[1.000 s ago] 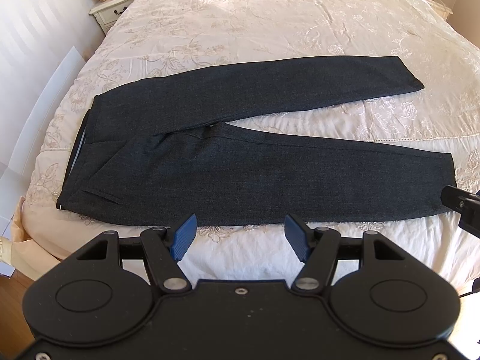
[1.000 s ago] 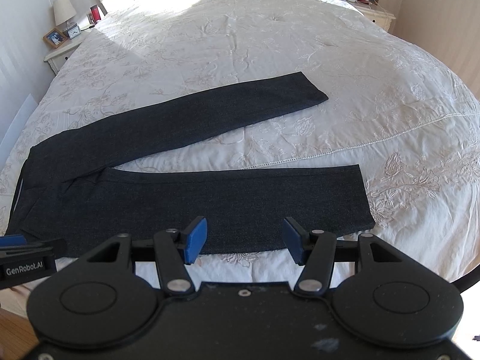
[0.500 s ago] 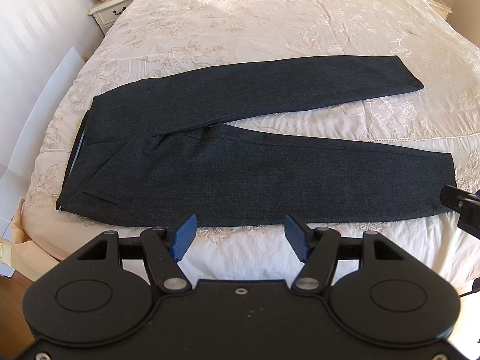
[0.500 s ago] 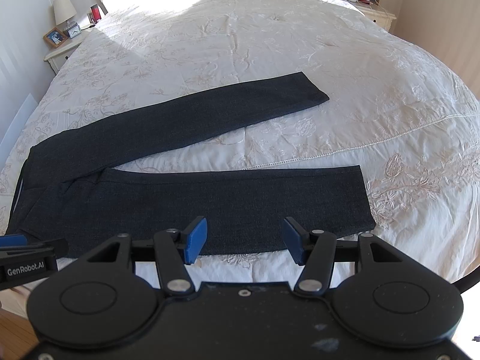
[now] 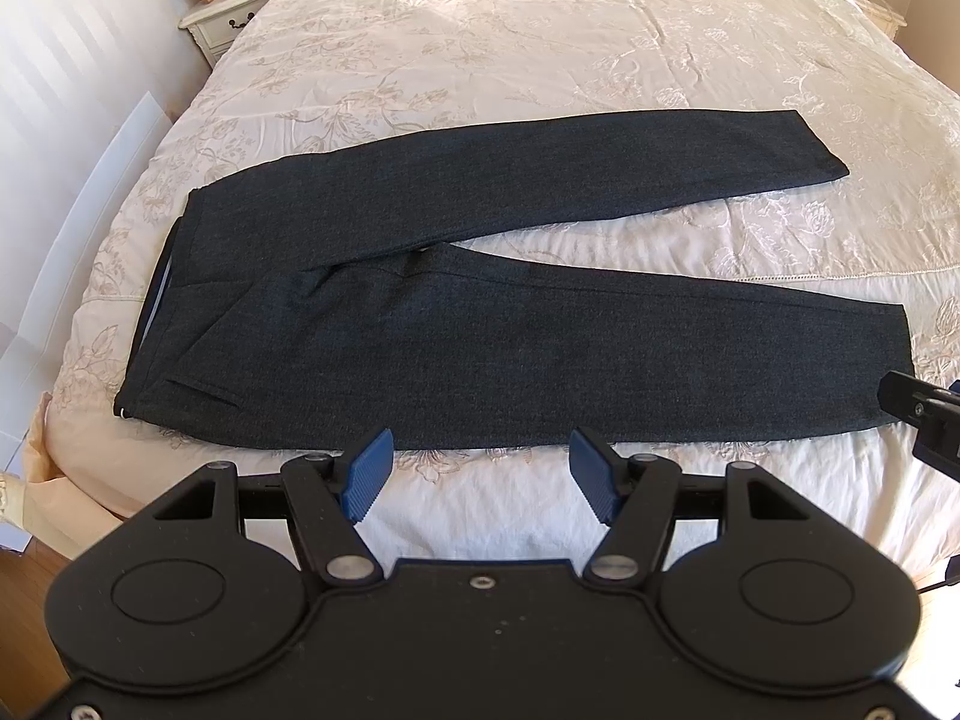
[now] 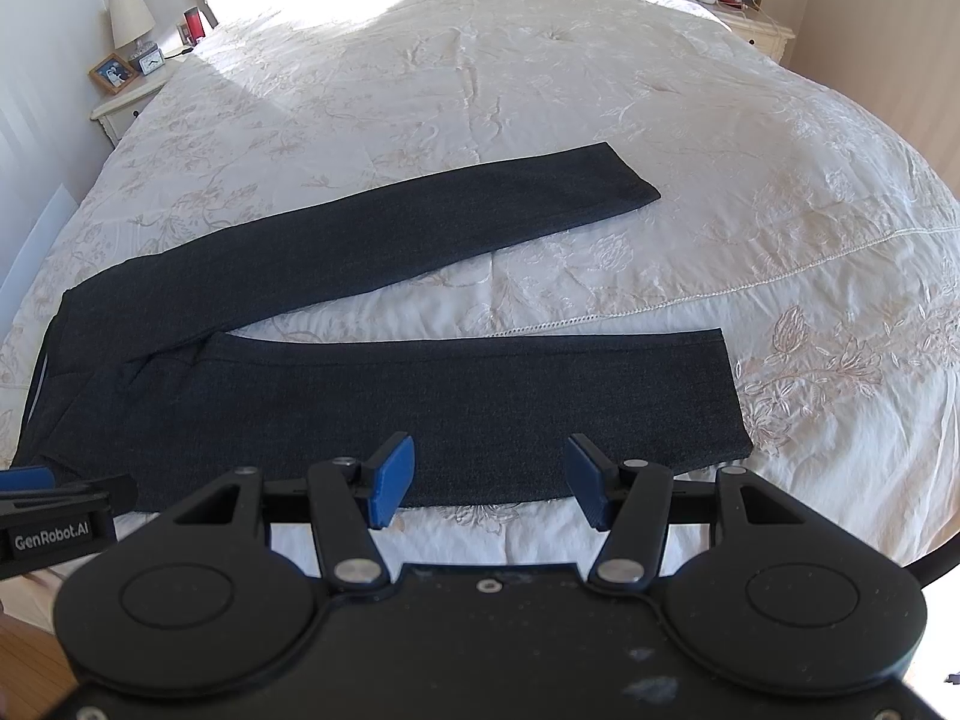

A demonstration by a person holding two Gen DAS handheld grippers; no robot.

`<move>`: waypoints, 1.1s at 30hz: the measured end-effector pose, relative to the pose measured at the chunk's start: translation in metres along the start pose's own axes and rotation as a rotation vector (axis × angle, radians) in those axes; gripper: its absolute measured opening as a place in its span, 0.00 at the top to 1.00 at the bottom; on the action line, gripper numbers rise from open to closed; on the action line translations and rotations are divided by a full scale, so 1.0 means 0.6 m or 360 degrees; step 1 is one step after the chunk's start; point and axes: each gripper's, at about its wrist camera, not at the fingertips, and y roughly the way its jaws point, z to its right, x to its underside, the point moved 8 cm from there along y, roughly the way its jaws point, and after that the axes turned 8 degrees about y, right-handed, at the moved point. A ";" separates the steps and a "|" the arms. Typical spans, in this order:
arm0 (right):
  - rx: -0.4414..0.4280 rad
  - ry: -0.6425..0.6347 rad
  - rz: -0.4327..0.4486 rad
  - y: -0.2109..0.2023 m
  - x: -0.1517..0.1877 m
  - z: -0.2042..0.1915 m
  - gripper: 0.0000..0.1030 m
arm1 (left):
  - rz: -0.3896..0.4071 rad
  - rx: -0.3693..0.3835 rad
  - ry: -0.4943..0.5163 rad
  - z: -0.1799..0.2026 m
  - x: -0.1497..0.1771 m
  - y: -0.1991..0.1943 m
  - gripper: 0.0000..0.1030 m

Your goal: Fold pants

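Note:
Dark grey pants lie flat on the bed, waistband at the left, both legs running right and spread apart in a V. They also show in the right wrist view. My left gripper is open and empty, held just short of the near leg's front edge near its middle. My right gripper is open and empty, over the front edge of the near leg toward the cuff end. Each gripper's body shows at the edge of the other's view.
The bed has a cream embroidered cover. A nightstand with a photo frame and clock stands at the far left, another nightstand at the far right. The bed's near edge drops to a wood floor.
Both grippers have crept slightly closer toward the pants. The pants have not moved and both grippers stay open.

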 end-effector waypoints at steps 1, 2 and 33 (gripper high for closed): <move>-0.0001 -0.0003 -0.0001 0.000 0.000 0.000 0.43 | -0.0001 -0.0001 -0.0003 0.000 0.001 0.000 0.35; -0.0003 -0.0004 -0.0001 0.000 0.000 0.000 0.43 | -0.0002 -0.0002 -0.0006 -0.001 0.001 0.000 0.35; -0.0004 -0.0017 -0.0086 0.024 -0.015 0.069 0.43 | 0.0115 -0.0197 -0.0153 -0.038 -0.031 -0.028 0.35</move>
